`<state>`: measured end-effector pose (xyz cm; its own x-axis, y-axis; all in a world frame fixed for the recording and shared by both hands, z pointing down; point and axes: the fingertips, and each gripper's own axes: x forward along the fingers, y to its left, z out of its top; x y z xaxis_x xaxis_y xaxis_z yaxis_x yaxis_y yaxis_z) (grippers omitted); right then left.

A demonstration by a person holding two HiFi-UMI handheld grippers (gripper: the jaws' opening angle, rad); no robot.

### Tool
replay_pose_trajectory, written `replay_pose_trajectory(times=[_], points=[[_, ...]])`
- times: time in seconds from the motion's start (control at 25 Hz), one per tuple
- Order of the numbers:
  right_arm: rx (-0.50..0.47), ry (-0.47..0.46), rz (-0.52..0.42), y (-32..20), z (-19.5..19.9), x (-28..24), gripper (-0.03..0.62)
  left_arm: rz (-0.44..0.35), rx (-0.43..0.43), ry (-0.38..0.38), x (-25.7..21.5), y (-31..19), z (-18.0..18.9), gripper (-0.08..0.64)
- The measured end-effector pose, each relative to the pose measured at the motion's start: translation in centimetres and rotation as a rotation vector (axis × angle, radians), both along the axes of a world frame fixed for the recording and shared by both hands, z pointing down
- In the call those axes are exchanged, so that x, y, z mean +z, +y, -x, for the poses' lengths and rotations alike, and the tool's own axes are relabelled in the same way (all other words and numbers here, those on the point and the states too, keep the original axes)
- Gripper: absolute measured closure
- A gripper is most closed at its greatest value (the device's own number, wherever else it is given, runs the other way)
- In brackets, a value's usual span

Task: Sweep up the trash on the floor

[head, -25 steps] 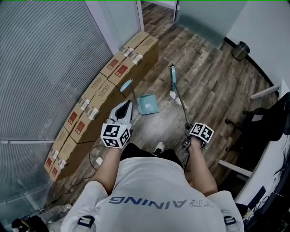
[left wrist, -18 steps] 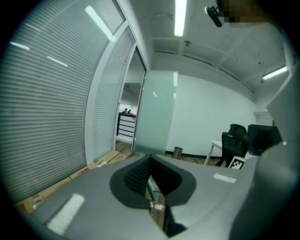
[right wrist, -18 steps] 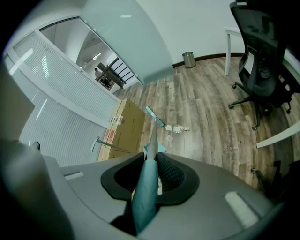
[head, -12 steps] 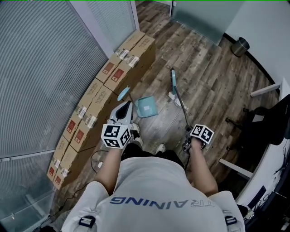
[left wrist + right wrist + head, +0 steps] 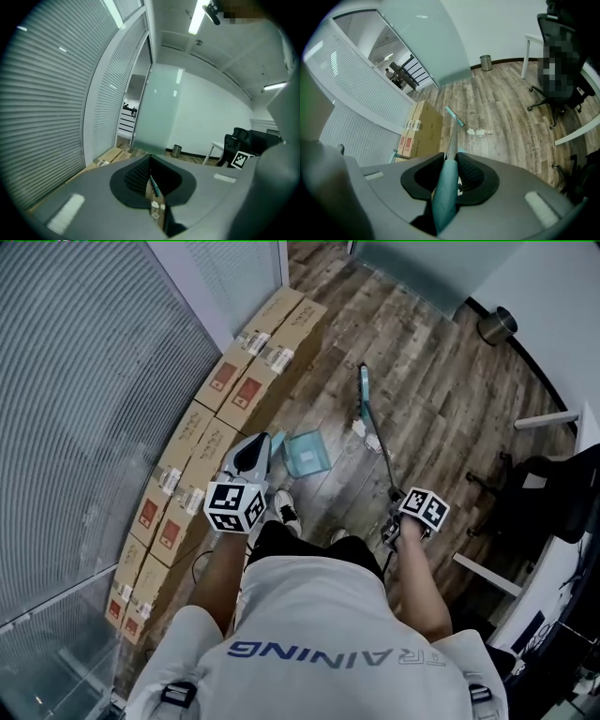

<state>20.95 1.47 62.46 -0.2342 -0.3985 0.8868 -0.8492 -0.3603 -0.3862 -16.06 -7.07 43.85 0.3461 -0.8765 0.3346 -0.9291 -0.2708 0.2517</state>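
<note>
Just past the tips of the left gripper [image 5: 150, 161], on the plank floor, stands a dustpan [image 5: 307, 454]: a shallow, squarish teal tray, and only flat teal shows inside it. Far beyond both grippers, by the base of the pale wall, is a small round metal bin [image 5: 494, 326]. Its mouth is dark and I cannot tell the contents. Off to the left gripper's left, a row of cardboard boxes [image 5: 230, 390] runs along the slatted blinds [image 5: 84, 381]. They are brown, their flaps are shut, and they carry red and white labels. The trash [image 5: 480, 132] is a few small crumpled white scraps on the floor ahead of the right gripper [image 5: 451, 160], just beside the broom head [image 5: 455, 116] and apart from the dustpan. The right gripper is clamped on the broom [image 5: 451, 136]. A smooth teal sleeve sits between its ribbed black pads, and a thin grey rod runs down from there to the narrow teal head on the floor. The left gripper's jaws are pressed together with only a slit between the pads and nothing caught in them. It faces out across the room. The floor [image 5: 422, 399] is wood-grain plank in mixed brown and grey. A black office chair [image 5: 548, 488] stands to the right gripper's right.
</note>
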Motion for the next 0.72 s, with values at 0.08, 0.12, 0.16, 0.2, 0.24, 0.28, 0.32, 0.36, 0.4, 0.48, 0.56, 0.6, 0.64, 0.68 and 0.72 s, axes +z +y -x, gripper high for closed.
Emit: replay_pose_trajectory(times=[0.08, 0.12, 0.16, 0.2, 0.24, 0.28, 0.32, 0.36, 0.4, 0.48, 0.56, 0.6, 0.64, 0.68, 0.72], points=[[0.001, 0.013, 0.012, -0.3, 1.0, 0.0, 0.485, 0.016, 0.01, 0.007, 0.7, -1.0, 1.5, 0.557], [0.0, 0.018, 0.019, -0.3, 1.4, 0.0, 0.485, 0.026, 0.017, 0.007, 1.1, -1.3, 2.0, 0.557], [0.001, 0.022, 0.027, -0.3, 1.8, 0.1, 0.485, 0.036, 0.024, 0.005, 1.5, -1.7, 2.5, 0.557], [0.001, 0.025, 0.034, -0.3, 2.1, 0.3, 0.485, 0.045, 0.029, 0.001, 2.0, -2.0, 2.8, 0.557], [0.001, 0.027, 0.042, -0.3, 2.3, 0.5, 0.485, 0.054, 0.03, -0.002, 2.4, -2.3, 3.0, 0.557], [-0.001, 0.028, 0.049, -0.4, 2.4, 0.7, 0.485, 0.063, 0.03, -0.003, 2.9, -2.5, 3.2, 0.557], [-0.003, 0.027, 0.055, -0.5, 2.5, 1.0, 0.485, 0.071, 0.028, -0.004, 3.3, -2.8, 3.2, 0.558], [-0.004, 0.024, 0.062, -0.7, 2.5, 1.3, 0.485, 0.078, 0.026, -0.007, 3.6, -3.0, 3.1, 0.557], [-0.007, 0.021, 0.069, -0.7, 2.4, 1.6, 0.485, 0.086, 0.025, -0.011, 3.9, -3.1, 2.9, 0.557], [-0.02, 0.018, 0.082, -1.0, 2.0, 2.0, 0.485, 0.097, 0.022, -0.02, 4.3, -3.3, 2.3, 0.557], [-0.036, 0.015, 0.091, -1.4, 1.5, 2.4, 0.485, 0.109, 0.022, -0.037, 4.6, -3.3, 1.7, 0.546], [-0.042, 0.011, 0.096, -1.6, 1.3, 2.6, 0.485, 0.12, 0.029, -0.051, 5.0, -3.3, 1.4, 0.54], [-0.046, 0.007, 0.1, -1.6, 1.2, 2.8, 0.485, 0.137, 0.042, -0.069, 5.5, -3.2, 1.0, 0.526], [-0.05, 0.003, 0.103, -1.7, 1.0, 2.9, 0.485, 0.161, 0.059, -0.088, 6.2, -3.1, 0.6, 0.503], [-0.055, -0.002, 0.105, -1.8, 0.8, 3.0, 0.485, 0.19, 0.079, -0.106, 7.1, -3.1, 0.2, 0.466]])
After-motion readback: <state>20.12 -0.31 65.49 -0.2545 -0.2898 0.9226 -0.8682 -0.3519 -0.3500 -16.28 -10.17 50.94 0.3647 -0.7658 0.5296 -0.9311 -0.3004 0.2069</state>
